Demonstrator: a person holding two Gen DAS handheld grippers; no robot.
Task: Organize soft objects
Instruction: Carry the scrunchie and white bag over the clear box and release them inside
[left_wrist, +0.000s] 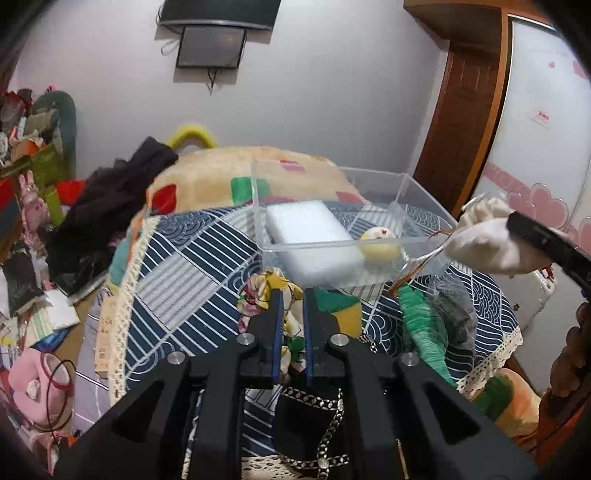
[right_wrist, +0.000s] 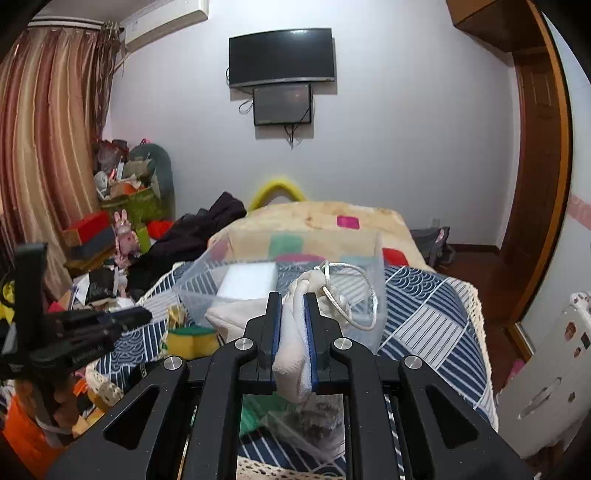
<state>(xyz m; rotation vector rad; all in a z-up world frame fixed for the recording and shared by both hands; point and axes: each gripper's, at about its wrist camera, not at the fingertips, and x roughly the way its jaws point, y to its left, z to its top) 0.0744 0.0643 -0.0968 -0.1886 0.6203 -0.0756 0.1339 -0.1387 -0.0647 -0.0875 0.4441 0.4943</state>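
A clear plastic bin (left_wrist: 424, 192) stands on the patterned tablecloth and holds a white foam block (left_wrist: 310, 236) and a small yellow plush (left_wrist: 380, 245). My left gripper (left_wrist: 293, 295) is nearly shut with a floral cloth (left_wrist: 266, 295) between and under its fingers, just before the bin. My right gripper (right_wrist: 293, 299) is shut on a white cloth pouch (right_wrist: 291, 354) with a silver cord (right_wrist: 354, 295), held at the bin's near edge (right_wrist: 192, 291). In the left wrist view the pouch (left_wrist: 484, 247) hangs at the bin's right side.
A yellow-green sponge (left_wrist: 343, 310), a green fabric roll (left_wrist: 421, 317) and a mesh bag (left_wrist: 454, 314) lie on the cloth (left_wrist: 192, 280) near the bin. A black chain bag (left_wrist: 314, 417) lies under the left gripper. A patchwork pillow (left_wrist: 236, 173) and dark clothes (left_wrist: 110, 203) lie behind.
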